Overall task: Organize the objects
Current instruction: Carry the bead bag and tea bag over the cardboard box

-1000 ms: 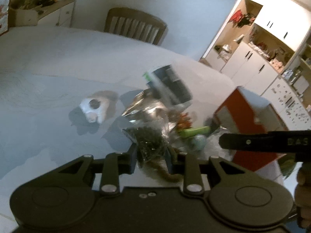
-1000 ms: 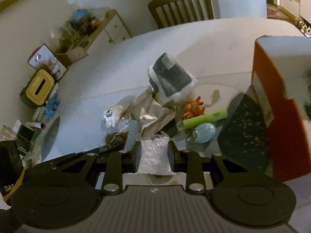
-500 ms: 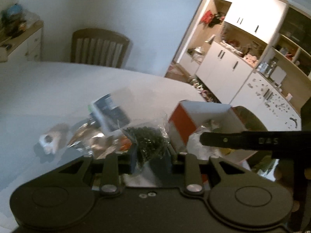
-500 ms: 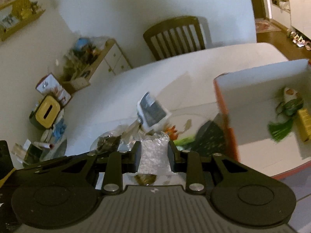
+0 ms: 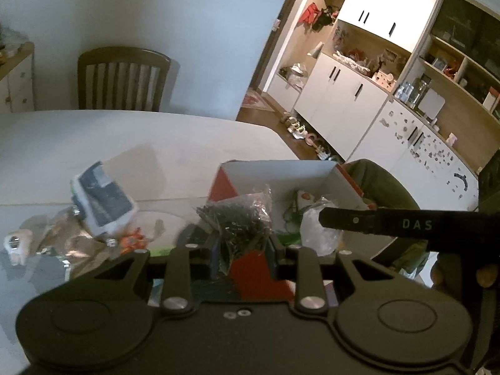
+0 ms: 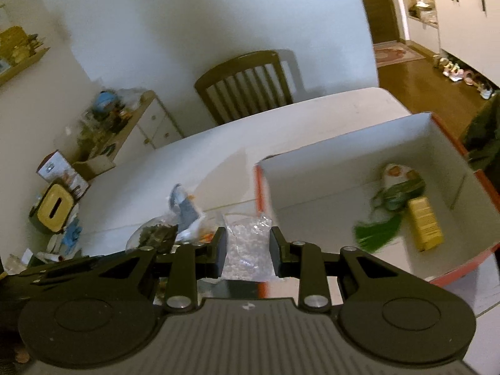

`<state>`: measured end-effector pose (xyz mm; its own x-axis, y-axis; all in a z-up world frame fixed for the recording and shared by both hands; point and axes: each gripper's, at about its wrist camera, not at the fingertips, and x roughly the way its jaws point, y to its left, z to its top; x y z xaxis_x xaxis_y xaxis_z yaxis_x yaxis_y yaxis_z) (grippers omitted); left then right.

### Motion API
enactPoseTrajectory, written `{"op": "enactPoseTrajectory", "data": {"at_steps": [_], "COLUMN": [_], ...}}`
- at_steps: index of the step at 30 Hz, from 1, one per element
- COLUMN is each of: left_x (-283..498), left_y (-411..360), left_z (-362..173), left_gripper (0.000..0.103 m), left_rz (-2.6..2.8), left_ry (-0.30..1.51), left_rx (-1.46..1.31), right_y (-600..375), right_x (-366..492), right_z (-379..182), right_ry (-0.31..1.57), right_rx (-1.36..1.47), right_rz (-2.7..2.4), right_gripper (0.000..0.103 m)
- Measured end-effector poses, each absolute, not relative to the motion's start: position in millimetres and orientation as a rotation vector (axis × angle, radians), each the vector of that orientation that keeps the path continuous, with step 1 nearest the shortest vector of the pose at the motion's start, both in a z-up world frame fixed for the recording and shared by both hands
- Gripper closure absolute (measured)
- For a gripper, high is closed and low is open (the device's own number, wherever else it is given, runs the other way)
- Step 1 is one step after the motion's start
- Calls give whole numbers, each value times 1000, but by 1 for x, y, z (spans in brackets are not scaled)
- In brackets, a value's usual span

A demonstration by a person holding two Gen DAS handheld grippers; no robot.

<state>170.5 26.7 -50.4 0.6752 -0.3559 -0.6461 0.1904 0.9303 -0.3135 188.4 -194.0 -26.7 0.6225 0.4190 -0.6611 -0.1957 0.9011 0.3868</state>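
1. Right wrist view: right gripper (image 6: 247, 250) clamps a bag of white beads (image 6: 248, 250); open red box (image 6: 353, 143) lies ahead-right, its near wall just past the fingertips.
2. Left gripper (image 5: 243, 247) clamps a bag of dark bits (image 5: 242, 218), beside that box (image 5: 281, 172).
3. Right is nearer.

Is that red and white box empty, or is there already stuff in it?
Not empty. The open box holds a yellow carton, a green tassel and a white-and-green packet on its floor.
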Motion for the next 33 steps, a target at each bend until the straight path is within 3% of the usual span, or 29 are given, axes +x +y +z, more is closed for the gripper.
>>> {"op": "enactPoseTrajectory", "data": {"at_steps": [15, 33], "left_x": [234, 303], "left_y": [-54, -125], "left_z": [-72, -116], "left_gripper": [74, 74], "left_rz": [-325, -355], "left_ry": [833, 971], "left_rx": [-133, -25], "right_y": [-274, -286], "right_x": [231, 257], "right_z": [-63, -113], "right_ry": [858, 986], "right_rx": [246, 71], "right_rz": [257, 326], "right_gripper": [75, 75]}}
